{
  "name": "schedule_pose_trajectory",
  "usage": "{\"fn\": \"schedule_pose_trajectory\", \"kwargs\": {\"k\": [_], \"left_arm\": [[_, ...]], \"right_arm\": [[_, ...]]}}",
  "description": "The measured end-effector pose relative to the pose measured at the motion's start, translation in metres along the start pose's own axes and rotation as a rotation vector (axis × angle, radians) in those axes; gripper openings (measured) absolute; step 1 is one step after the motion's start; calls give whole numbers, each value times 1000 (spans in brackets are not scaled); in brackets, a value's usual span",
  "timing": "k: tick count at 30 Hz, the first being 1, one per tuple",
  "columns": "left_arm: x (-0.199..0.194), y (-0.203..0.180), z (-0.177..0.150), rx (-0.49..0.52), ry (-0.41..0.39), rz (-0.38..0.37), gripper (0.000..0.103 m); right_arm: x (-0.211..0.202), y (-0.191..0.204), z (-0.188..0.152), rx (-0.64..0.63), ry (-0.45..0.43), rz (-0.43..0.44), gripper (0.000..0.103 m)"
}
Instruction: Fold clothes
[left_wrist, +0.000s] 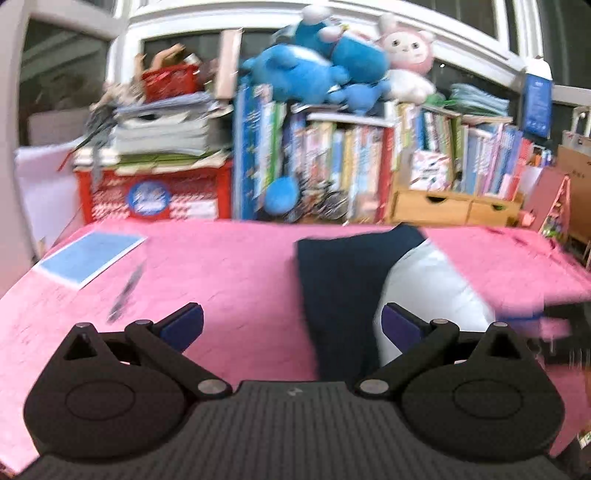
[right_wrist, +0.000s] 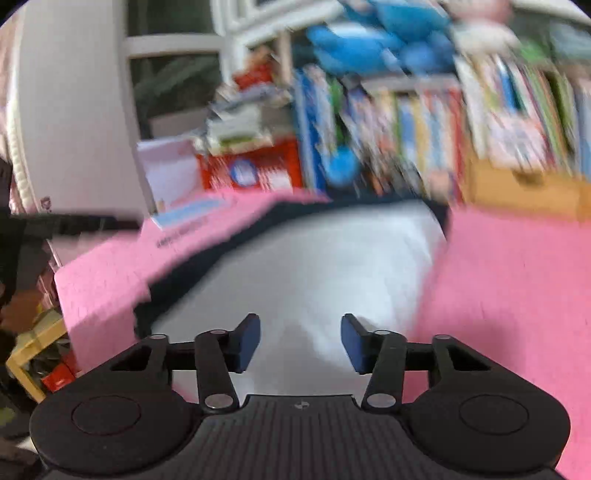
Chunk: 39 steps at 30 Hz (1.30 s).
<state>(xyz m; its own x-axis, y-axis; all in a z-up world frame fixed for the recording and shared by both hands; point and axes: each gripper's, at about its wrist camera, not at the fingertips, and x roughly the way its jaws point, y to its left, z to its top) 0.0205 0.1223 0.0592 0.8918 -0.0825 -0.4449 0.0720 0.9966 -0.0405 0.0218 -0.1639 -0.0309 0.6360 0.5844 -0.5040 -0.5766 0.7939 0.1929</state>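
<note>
From the left wrist view, the left gripper (left_wrist: 291, 326) is held above the pink table cover (left_wrist: 229, 280) with its two blue pads far apart and nothing between them. The garment (left_wrist: 373, 280), dark navy with a white part, lies on the right half of the cover and reaches from the near edge almost to the far edge. A blue-and-white sheet of paper (left_wrist: 90, 260) lies near the far left corner, and a pen (left_wrist: 125, 291) lies just beside it, toward the near edge. Behind the far edge stand a row of books (left_wrist: 347, 166), a red crate (left_wrist: 155, 195) with a pile of papers on it, and blue and pink plush toys (left_wrist: 321, 70) on top of the books.

From the right wrist view, which is blurred, the right gripper (right_wrist: 301, 341) hangs over the white part of the garment (right_wrist: 325, 266). Its pads stand apart and they hold nothing; the cloth lies below them, not between them. The pink cover (right_wrist: 517, 288) shows on both sides of the garment.
</note>
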Motion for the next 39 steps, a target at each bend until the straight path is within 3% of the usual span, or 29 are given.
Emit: {"fn": "schedule_pose_trajectory", "kwargs": {"k": [4, 8, 11, 15, 17, 18, 19, 22, 26, 27, 30, 33, 39], "left_arm": [[36, -49, 0, 64, 47, -21, 103], [64, -82, -17, 167, 102, 40, 103], [75, -93, -38, 244, 130, 101, 103], [73, -91, -61, 280, 130, 102, 103], [71, -91, -65, 282, 122, 102, 103], [70, -90, -65, 280, 122, 101, 103], [69, -90, -66, 273, 122, 96, 103], [73, -83, -63, 233, 141, 67, 103], [74, -79, -63, 207, 157, 40, 103], [74, -78, -63, 204, 160, 34, 103], [74, -73, -64, 187, 170, 11, 103], [74, -70, -63, 172, 175, -1, 103], [72, -68, -62, 163, 177, -11, 103]], "right_arm": [[-5, -2, -22, 32, 24, -10, 44], [-3, 0, -24, 36, 36, -11, 45], [-5, 0, -27, 18, 46, 1, 45], [-12, -10, -28, 47, 54, 55, 45], [-18, -28, -25, 163, 30, 111, 51], [-21, -39, -23, 231, 10, 132, 62], [-21, -52, -22, 307, -21, 132, 67], [-8, -90, -13, 494, -70, 94, 71], [39, -114, 10, 575, -32, 110, 72], [55, -116, 20, 595, -4, 94, 71], [95, -133, 35, 712, 16, 100, 50], [120, -152, 53, 817, 13, 97, 46], [157, -175, 76, 833, 7, 57, 43]]}}
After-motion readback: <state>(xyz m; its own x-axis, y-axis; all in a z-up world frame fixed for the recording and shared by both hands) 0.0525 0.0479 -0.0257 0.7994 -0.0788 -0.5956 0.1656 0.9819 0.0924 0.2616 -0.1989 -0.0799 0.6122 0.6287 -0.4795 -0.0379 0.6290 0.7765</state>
